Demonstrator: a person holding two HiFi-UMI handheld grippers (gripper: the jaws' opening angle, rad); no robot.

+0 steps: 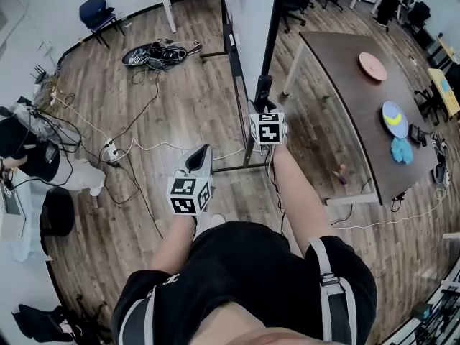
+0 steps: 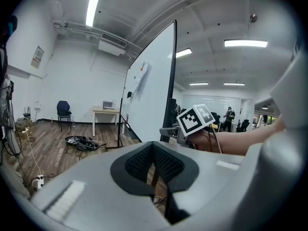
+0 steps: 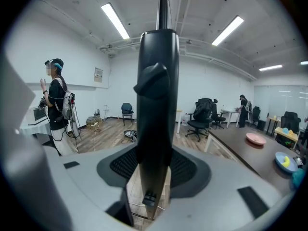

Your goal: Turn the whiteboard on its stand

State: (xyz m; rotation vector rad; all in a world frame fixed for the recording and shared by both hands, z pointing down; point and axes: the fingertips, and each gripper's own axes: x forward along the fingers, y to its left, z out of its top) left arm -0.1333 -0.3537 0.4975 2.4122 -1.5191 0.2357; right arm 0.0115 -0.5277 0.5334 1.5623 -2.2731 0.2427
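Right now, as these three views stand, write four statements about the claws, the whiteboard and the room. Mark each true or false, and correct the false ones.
1. The right claw is closed on the black edge of the whiteboard. True.
2. The left claw grips the board as well. False: its jaws are together on nothing, and it is held apart from the board.
3. A pink plate lies on the dark table. True.
4. The blue chair stands on that table. False: it stands on the wood floor near the far wall.
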